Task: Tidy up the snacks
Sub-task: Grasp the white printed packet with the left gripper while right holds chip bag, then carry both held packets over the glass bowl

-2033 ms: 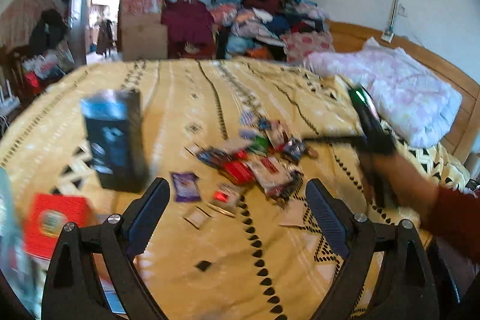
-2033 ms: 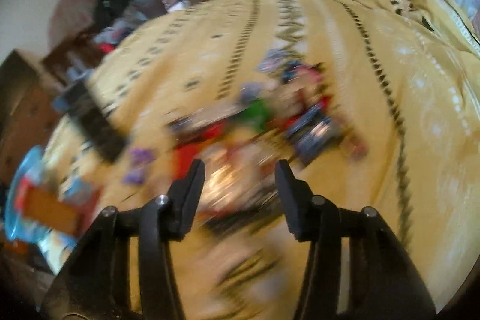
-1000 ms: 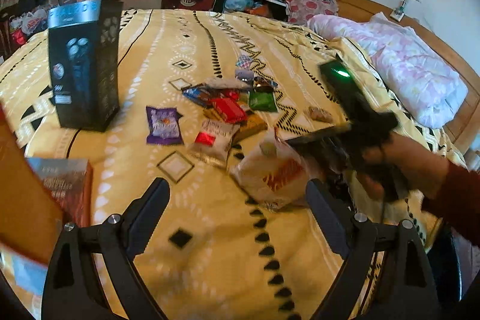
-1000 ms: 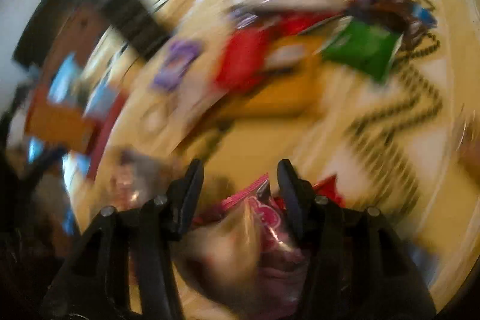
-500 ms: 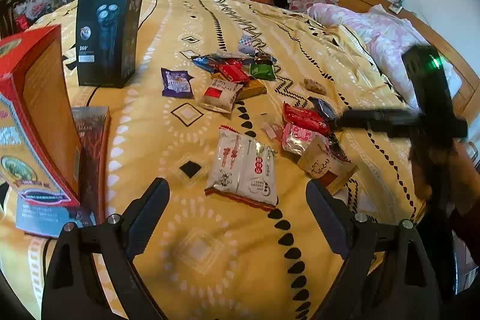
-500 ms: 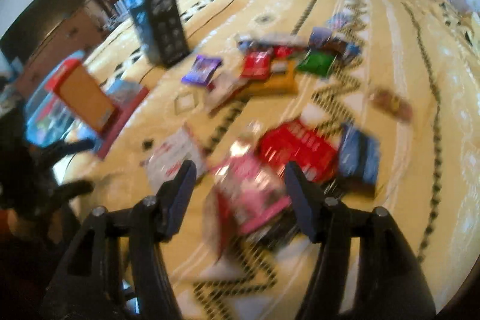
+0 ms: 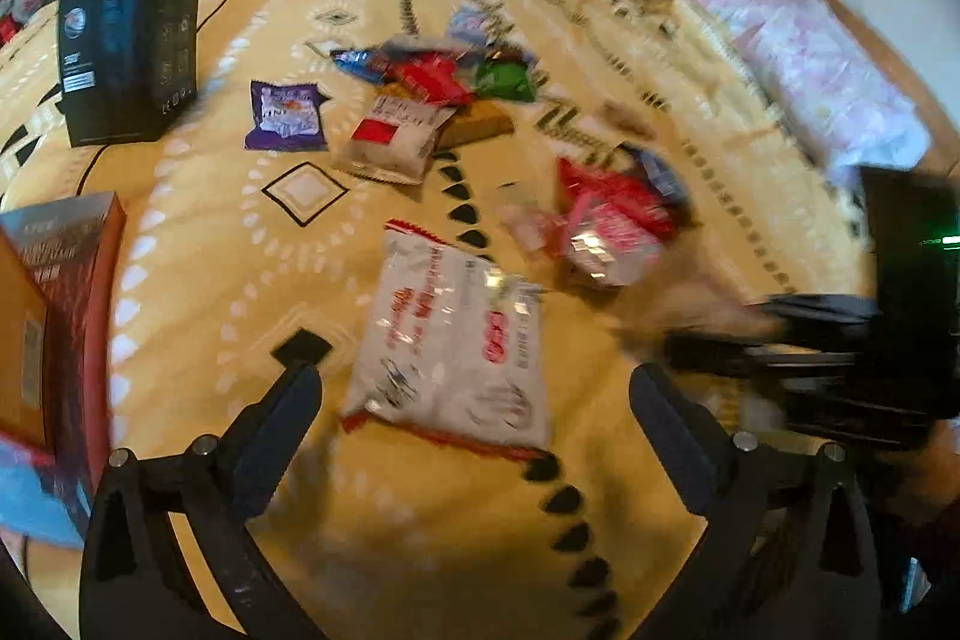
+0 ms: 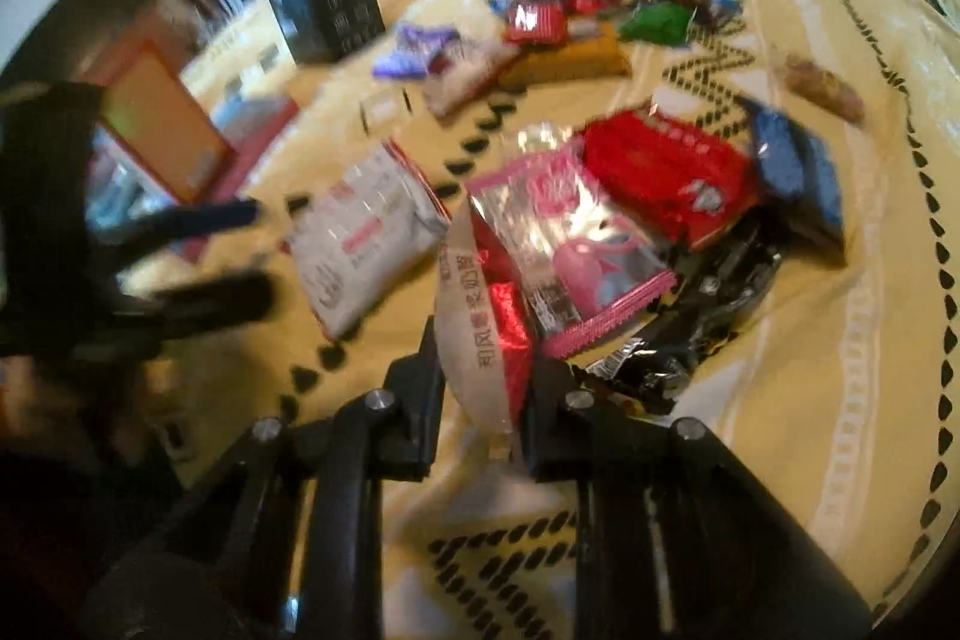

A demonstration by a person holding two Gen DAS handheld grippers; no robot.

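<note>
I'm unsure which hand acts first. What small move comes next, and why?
Probably lift the right gripper: its jaws have just closed on the beige-and-red packet, which stands upright between them. The left gripper is open over the white packet, holding nothing.

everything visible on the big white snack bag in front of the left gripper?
The big white snack bag is a flat, glossy plastic pillow pack with red print and red crimped ends. It lies face up on the yellow patterned bedspread, tilted slightly, just ahead of the left gripper, whose fingers stand wide open and clear of it. Nothing rests on it; the pink-and-red packets lie apart from it. Its print is too blurred to read.
</note>
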